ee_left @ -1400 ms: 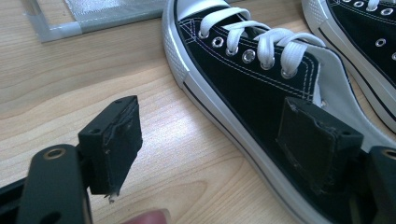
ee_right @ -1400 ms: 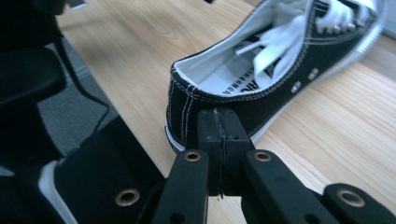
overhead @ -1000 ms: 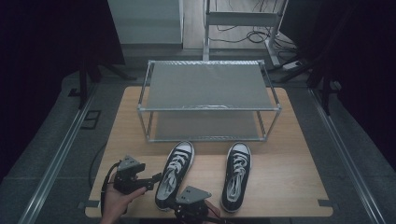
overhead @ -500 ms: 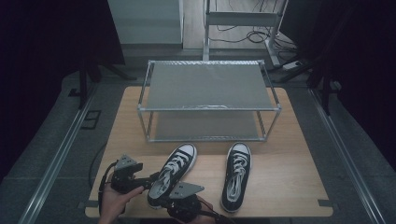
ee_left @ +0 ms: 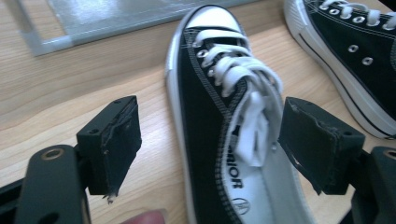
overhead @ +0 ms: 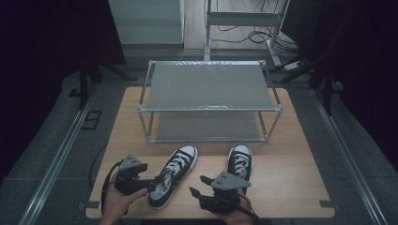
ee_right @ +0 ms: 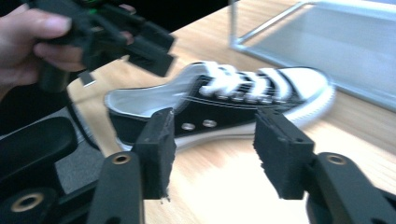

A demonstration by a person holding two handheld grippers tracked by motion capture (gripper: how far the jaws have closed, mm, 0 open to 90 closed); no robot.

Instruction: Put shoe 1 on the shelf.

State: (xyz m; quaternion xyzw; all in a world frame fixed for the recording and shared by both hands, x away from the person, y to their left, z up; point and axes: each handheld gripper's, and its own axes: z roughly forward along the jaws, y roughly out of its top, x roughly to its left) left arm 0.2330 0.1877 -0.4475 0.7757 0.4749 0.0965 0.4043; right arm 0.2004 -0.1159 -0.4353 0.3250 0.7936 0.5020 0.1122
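Movement first: compared with a second ago, the left shoe (overhead: 172,174) is swinging its toe further toward the rack (overhead: 209,101), and the left claw (overhead: 159,180) is sitting right at its heel opening instead of off to the side. The right claw (overhead: 197,185) is coming up from the table edge and turning toward that same shoe, so both hands are looking like they're converging on one sneaker.

In the left gripper view the left claw (ee_left: 205,144) is standing wide open, with one jaw out over bare wood and the other at the far side of the shoe's collar, so the left shoe (ee_left: 233,126) is lying between them but nothing is pinching it yet. I'm guessing a close on the heel or the tongue is next.

In the right gripper view the right claw (ee_right: 212,149) is open too, holding nothing, with the left shoe (ee_right: 219,105) lying side-on just beyond its jaws. The left claw (ee_right: 135,37) and the hand (ee_right: 28,42) gripping it are hovering above the heel end there.

The right shoe (overhead: 239,161) is lying just past the right claw, toe toward the rack, untouched as far as I can tell. The rack is standing beyond both claws, both shelves bare. Nothing is really blocking the way on the table (overhead: 291,187), but the two claws are crowding the same heel, so they're risking bumping each other.
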